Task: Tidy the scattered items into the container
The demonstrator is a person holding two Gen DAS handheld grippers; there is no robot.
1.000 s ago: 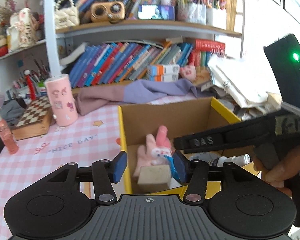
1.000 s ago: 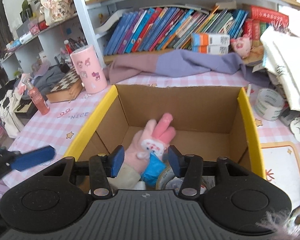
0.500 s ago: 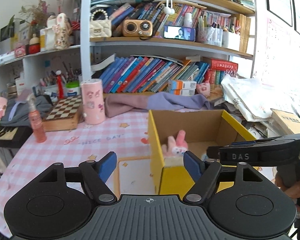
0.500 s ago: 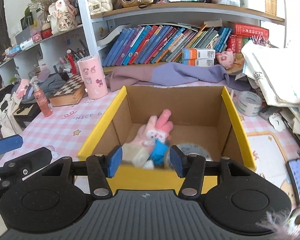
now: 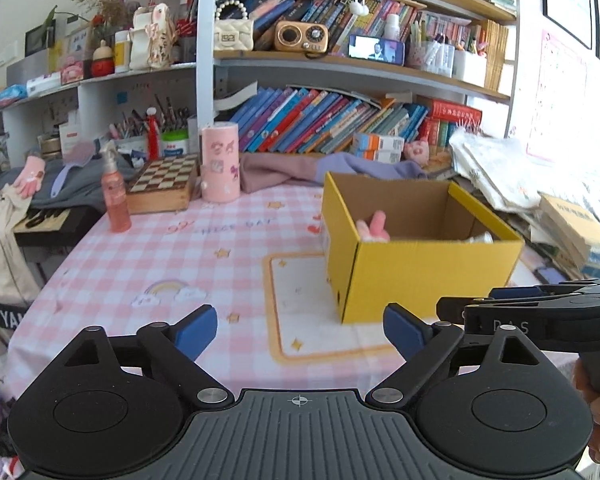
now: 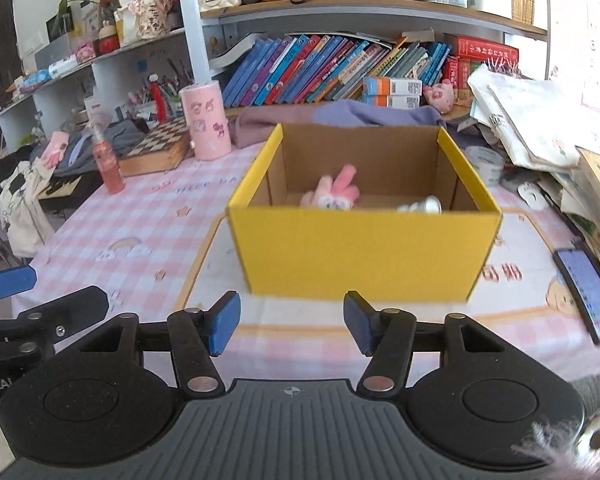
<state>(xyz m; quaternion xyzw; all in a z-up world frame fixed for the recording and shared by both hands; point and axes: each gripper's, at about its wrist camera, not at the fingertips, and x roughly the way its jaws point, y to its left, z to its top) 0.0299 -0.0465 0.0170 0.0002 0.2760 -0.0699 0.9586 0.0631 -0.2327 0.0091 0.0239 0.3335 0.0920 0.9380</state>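
Both grippers, left (image 5: pixel 299 330) and right (image 6: pixel 291 322), spread wide, empty; yellow box (image 6: pixel 360 252) (pink glove (image 6: pixel 334 192) inside) just ahead.

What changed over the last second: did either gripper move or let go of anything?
Both grippers pulled back from over the yellow box. The left gripper opened wider; the right gripper is open too, and both are empty. The pink glove stays inside the box, and the box itself has not moved.

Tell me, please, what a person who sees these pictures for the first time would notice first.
The yellow box stands open in the middle of the pink checked table, with a pink glove lying inside it. Both the left gripper and the right gripper are open and empty in front of it.
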